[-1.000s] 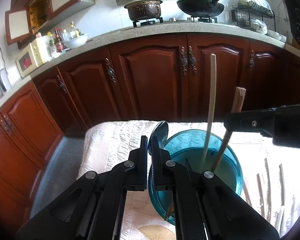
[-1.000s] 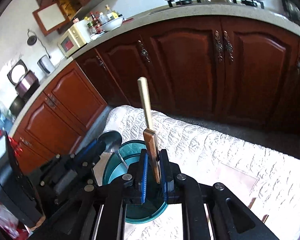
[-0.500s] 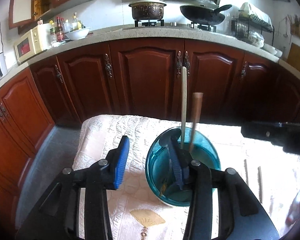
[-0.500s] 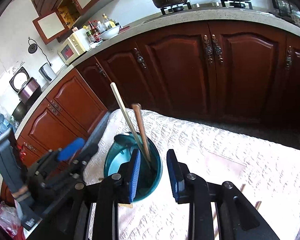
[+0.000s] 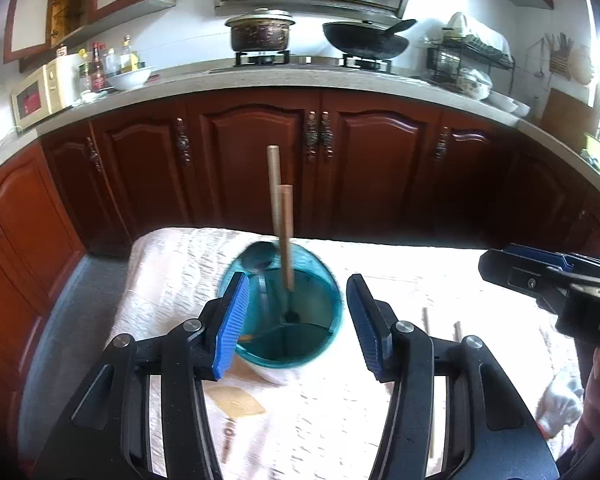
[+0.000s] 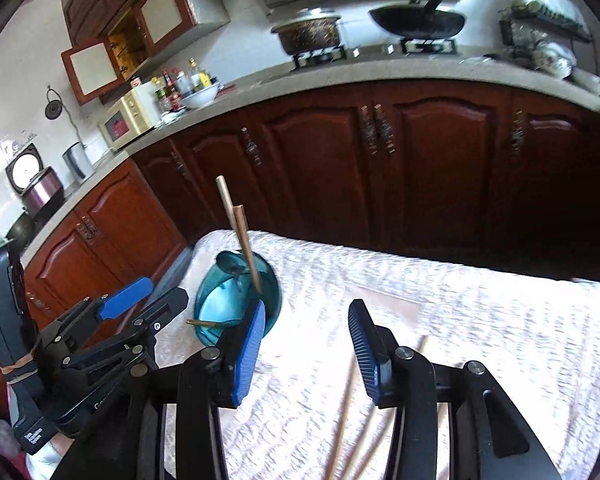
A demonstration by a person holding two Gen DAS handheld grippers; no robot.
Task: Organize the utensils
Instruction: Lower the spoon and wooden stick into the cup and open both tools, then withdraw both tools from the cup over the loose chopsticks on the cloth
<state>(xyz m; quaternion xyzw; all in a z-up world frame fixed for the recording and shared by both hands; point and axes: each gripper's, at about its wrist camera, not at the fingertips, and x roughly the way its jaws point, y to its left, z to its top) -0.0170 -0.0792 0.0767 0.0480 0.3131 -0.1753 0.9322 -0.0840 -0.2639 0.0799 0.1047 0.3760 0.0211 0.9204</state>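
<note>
Since a second ago we've let go of the spoon (image 5: 261,259) and the brown chopstick (image 5: 287,236); both now stand in the teal holder (image 5: 284,320) with the pale chopstick (image 5: 274,184), and both grippers have backed off from it. Left gripper (image 5: 296,322) jaws are opening, nothing pinched, holder seen through the gap. Right gripper (image 6: 306,344) jaws are opening too, empty, just right of the holder. More chopsticks (image 6: 348,412) lie loose on the quilted cloth (image 6: 480,320) right of the holder. We judge these light, stiff, thin and a bit slick; best pinched near mid-length so they don't pivot. Holder looks light, could tip if bumped.
</note>
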